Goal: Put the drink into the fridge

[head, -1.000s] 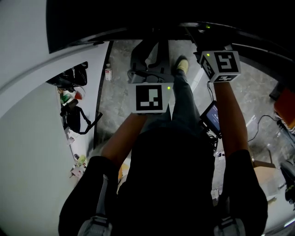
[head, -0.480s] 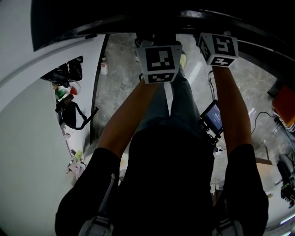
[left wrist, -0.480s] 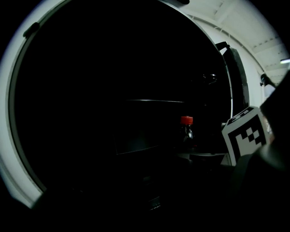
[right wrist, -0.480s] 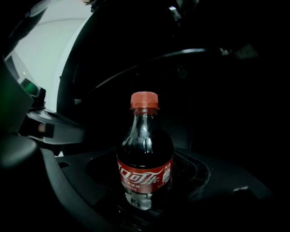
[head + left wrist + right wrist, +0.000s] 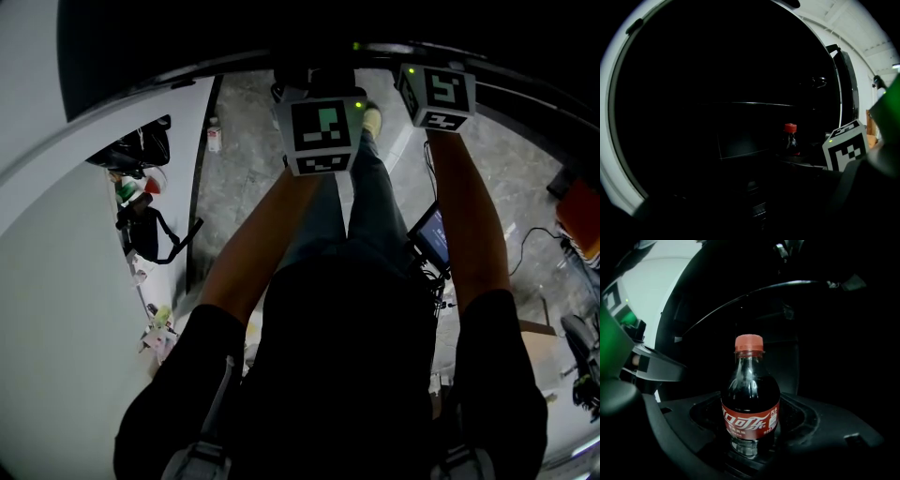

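Right gripper [image 5: 751,446]: clamped low on the cola bottle [image 5: 750,394], which stands upright just before the dark fridge [image 5: 717,70]. Likely light, rigid, smooth and slip-prone; the label band suits gripping. Left gripper [image 5: 323,136]: jaws too dark to read.

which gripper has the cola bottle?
The right gripper: the cola bottle stands upright between its jaws. The left gripper sees that bottle off to one side; its own jaws are too dark.
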A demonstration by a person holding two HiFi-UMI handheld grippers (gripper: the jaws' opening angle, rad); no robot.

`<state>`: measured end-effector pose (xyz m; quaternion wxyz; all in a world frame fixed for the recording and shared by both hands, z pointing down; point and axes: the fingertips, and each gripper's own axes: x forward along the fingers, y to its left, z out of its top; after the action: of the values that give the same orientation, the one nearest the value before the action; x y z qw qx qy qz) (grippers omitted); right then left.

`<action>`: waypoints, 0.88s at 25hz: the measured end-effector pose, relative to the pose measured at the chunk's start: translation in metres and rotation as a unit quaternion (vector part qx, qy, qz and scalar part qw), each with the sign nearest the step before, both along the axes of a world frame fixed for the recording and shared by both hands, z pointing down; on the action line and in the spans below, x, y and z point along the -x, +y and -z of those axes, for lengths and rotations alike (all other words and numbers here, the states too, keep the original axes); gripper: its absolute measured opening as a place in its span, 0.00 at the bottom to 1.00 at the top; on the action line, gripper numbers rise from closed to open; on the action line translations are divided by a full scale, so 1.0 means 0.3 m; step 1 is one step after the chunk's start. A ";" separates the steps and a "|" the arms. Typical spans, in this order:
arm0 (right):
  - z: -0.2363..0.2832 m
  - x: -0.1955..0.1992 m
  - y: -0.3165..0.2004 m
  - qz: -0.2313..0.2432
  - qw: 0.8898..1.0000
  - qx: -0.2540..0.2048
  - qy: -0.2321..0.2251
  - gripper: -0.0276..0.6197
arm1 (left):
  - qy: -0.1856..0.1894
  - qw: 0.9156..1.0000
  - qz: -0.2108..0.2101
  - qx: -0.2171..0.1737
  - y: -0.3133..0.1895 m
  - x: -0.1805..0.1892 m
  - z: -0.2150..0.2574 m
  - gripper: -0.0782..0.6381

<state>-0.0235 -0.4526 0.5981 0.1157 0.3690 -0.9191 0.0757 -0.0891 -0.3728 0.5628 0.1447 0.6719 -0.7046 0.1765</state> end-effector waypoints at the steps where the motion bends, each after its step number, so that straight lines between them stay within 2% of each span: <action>1: -0.004 0.004 0.000 0.005 1.000 0.004 0.001 0.52 | -0.001 1.000 -0.001 0.000 0.001 0.002 0.002 0.13; 11: 0.047 -0.037 0.039 0.004 1.000 0.025 -0.015 0.54 | -0.002 1.000 -0.012 0.010 0.040 -0.014 0.021 0.13; 17: 0.094 -0.077 0.090 0.011 1.000 0.021 -0.005 0.54 | -0.003 1.000 -0.022 0.016 0.068 -0.033 0.035 0.13; 22: 0.134 -0.100 0.174 0.058 0.998 0.021 -0.003 0.53 | -0.005 0.999 -0.041 0.022 0.087 -0.047 0.053 0.13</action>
<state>0.0066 -0.4003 0.5580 0.1252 0.3128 -0.9373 0.0889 -0.0750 -0.3468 0.5469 0.1489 0.6956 -0.6733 0.2015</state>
